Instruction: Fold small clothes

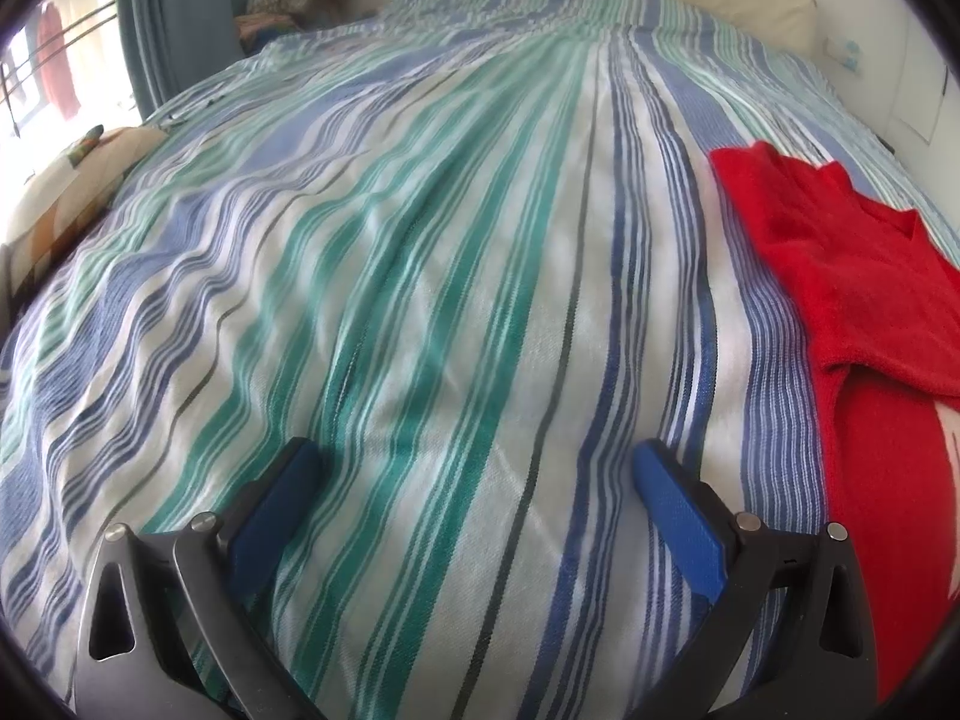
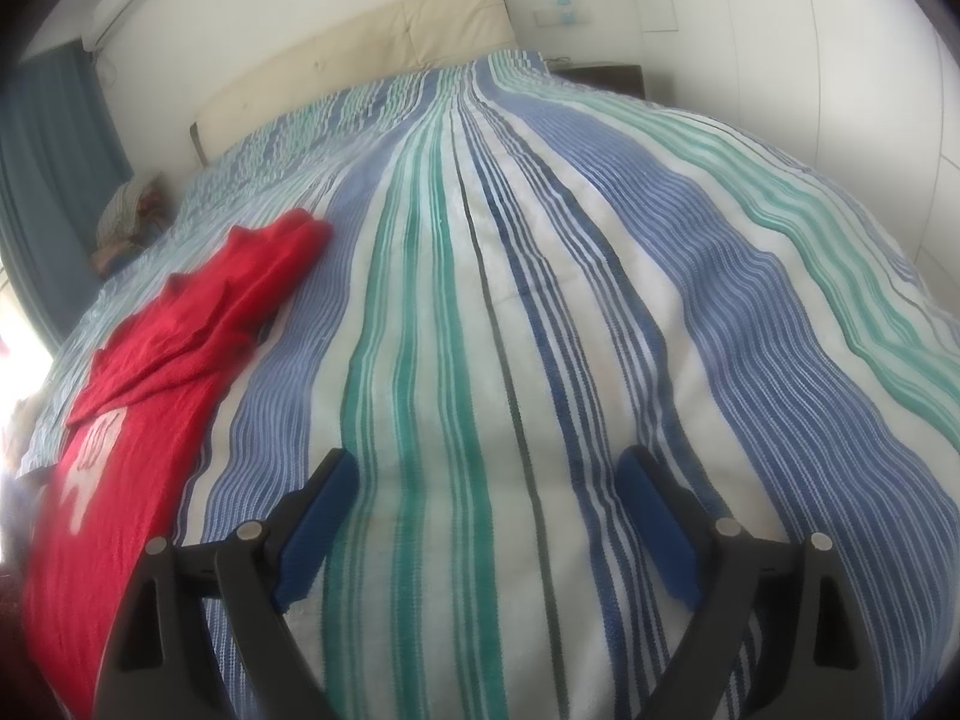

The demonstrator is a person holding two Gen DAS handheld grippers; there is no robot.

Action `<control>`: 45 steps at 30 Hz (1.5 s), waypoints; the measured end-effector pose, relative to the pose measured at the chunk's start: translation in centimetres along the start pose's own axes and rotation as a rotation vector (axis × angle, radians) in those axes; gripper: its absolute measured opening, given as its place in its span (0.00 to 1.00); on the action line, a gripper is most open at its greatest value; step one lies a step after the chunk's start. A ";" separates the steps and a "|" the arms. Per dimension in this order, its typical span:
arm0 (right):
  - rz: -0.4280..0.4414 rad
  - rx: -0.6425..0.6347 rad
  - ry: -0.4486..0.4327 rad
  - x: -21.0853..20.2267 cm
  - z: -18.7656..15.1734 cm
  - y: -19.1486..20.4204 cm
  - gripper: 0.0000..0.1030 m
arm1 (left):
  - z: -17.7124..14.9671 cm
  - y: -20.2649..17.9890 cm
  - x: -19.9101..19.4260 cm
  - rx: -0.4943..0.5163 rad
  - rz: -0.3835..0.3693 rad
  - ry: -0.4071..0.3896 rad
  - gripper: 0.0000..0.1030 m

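**Red garment waited between two empty tongs**

Hovering above the striped bedspread [image 1: 420,300], the left tongs [image 1: 474,468] stood wide apart with nothing between their blue pads [image 1: 678,510], and the right tongs [image 2: 486,474] were just as wide and just as empty. Neither touched the red garment [image 1: 852,300]. It lay between the two: at the right edge of the left wrist view and at the left edge of the right wrist view [image 2: 180,330].

The step in hand looked like the first reach for the cloth. To do it well, each tongs would probably need to swing inward toward the garment and pinch a single layer at an outer edge or corner, not a bunched ridge, so that the cloth could be drawn flat before any fold was made. Catching the bedspread along with it seemed the main risk, since the cover was soft and rumpled.

The garment was bright red with a slightly fuzzy, knit-like surface. Its far end was crumpled, with one layer thrown loosely over another, while the near part lay flatter and carried a white printed motif [image 2: 90,462], too blurred to read. It appeared not yet folded. A cream headboard [image 2: 384,42] stood at the far end of the bed.
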State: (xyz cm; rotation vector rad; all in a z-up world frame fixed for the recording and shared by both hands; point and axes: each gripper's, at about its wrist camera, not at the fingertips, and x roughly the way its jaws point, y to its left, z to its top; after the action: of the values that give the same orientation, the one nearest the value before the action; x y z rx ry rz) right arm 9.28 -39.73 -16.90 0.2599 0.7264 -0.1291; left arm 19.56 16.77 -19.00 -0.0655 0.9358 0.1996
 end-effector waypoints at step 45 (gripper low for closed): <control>-0.025 -0.042 0.019 0.6 0.2 0.6 0.92 | 0.0 0.0 0.0 -0.002 0.000 -0.001 1.00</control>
State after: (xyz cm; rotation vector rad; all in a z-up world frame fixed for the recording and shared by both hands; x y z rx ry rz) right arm 9.92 -39.24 -17.04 0.2121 0.7510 -0.1352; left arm 19.61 16.80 -18.99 -0.0673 0.9348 0.2000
